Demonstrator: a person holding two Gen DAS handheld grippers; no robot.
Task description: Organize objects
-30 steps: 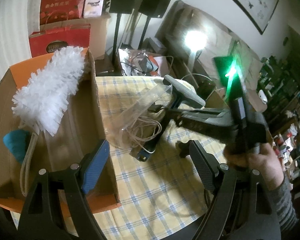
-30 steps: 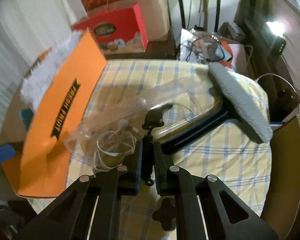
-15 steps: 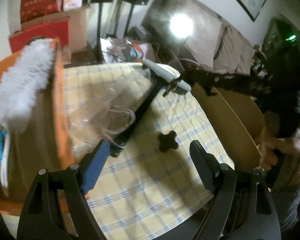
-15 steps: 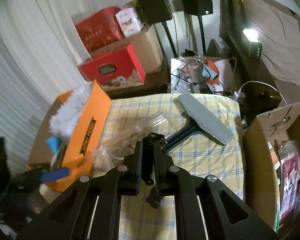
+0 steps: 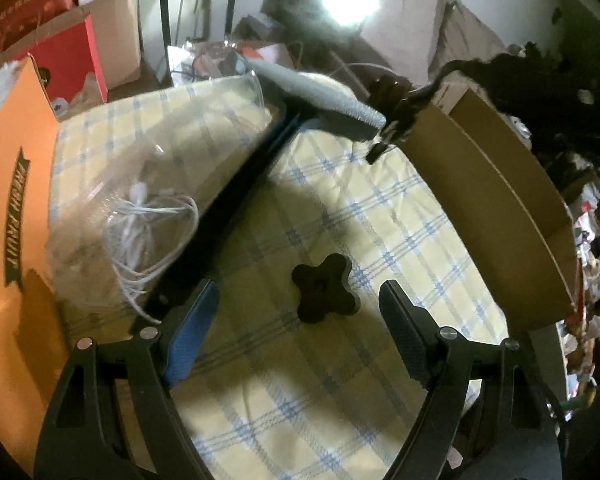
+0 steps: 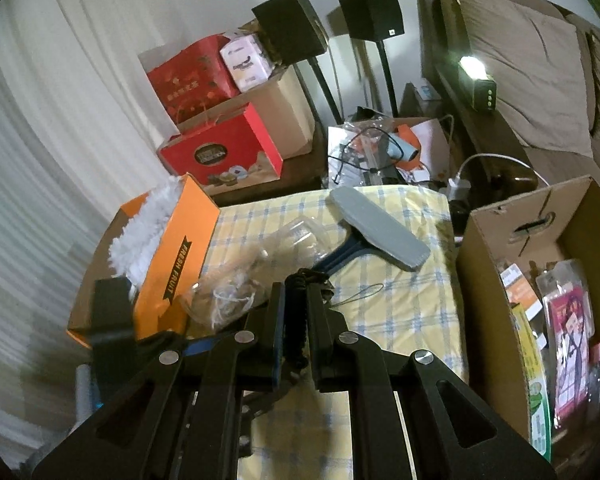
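Three things are still lying on the counter — knob, squeegee, cable bag; I'm holding the left gripper open, the right gripper pinching a black strap.

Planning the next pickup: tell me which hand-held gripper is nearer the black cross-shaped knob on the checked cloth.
Left. The left hand-held gripper hangs open just above the black knob; the right hand-held gripper, shut on a small black item, is up by the brown box.

A black four-lobed plastic knob lies flat on the yellow checked cloth; beside it a clear plastic bag of coiled white cable leans against the grey-headed squeegee's dark handle.
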